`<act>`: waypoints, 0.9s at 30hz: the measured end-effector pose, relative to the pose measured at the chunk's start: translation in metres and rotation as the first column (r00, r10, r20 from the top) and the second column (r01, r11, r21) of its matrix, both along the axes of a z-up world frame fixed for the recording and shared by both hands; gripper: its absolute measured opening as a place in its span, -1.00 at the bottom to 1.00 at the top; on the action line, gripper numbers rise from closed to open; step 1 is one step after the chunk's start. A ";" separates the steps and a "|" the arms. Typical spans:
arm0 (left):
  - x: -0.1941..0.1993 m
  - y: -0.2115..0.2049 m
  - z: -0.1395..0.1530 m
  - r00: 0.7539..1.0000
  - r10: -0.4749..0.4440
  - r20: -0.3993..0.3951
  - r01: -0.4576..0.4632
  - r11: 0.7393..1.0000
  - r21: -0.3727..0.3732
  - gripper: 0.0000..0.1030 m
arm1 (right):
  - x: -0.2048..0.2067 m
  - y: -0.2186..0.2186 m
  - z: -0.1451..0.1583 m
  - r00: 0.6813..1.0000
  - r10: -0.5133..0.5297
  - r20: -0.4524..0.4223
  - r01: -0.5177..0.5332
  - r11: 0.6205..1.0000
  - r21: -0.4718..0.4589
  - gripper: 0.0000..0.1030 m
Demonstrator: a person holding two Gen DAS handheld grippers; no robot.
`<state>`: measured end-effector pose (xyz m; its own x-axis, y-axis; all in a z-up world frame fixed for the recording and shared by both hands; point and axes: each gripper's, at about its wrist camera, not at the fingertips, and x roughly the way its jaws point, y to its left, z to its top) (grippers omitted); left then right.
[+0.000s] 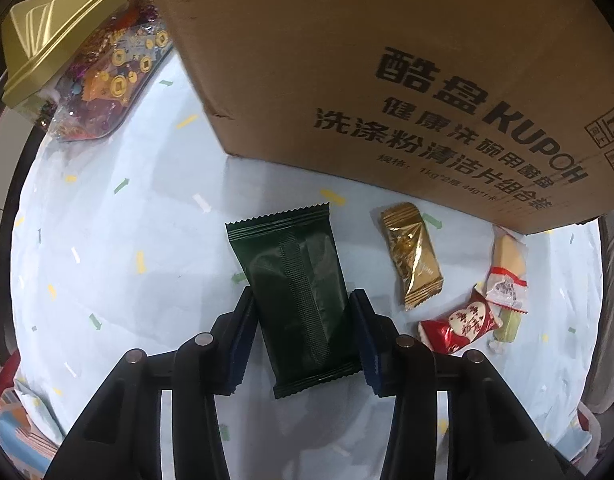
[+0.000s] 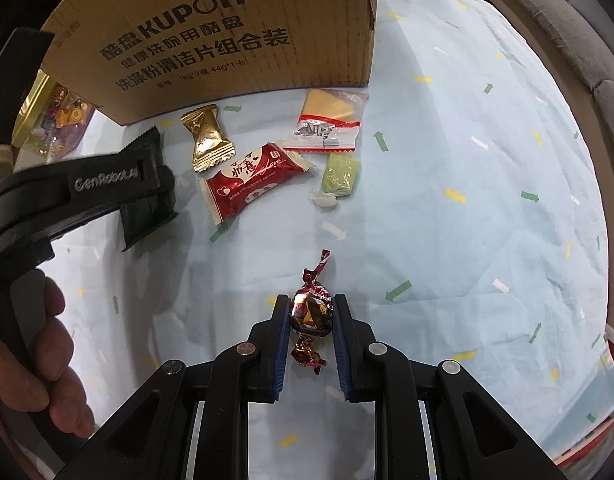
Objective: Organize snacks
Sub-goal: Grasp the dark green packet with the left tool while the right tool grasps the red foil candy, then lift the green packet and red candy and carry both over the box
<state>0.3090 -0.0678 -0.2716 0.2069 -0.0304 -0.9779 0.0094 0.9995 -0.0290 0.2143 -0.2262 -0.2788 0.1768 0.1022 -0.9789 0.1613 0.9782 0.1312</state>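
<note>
Green packet [image 1: 297, 300] between left fingers [image 1: 243, 332] pinching it, right fingers [image 2: 281, 340] pinching candy [image 2: 312, 312]

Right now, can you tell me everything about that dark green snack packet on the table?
The dark green snack packet is a flat, shiny foil-like pillow pack with zigzag crimped ends and a ribbed seam running down its middle, so its back faces up. It lies on the pale blue tablecloth in front of the cardboard box, left of the gold candy. The left hand-held gripper straddles its lower half, blue pads against its long edges.
</note>
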 end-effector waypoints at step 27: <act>-0.063 0.029 0.083 0.993 -0.030 0.116 0.036 0.998 -0.050 -0.13 | -0.026 0.005 0.078 0.986 0.035 0.162 -0.031 0.999 -0.027 -0.58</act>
<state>0.2461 -0.0390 -0.1889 0.3161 -0.0894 -0.9445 0.0485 0.9958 -0.0780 0.1885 -0.2209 -0.2004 0.3307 0.0870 -0.9397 0.1074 0.9858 0.1291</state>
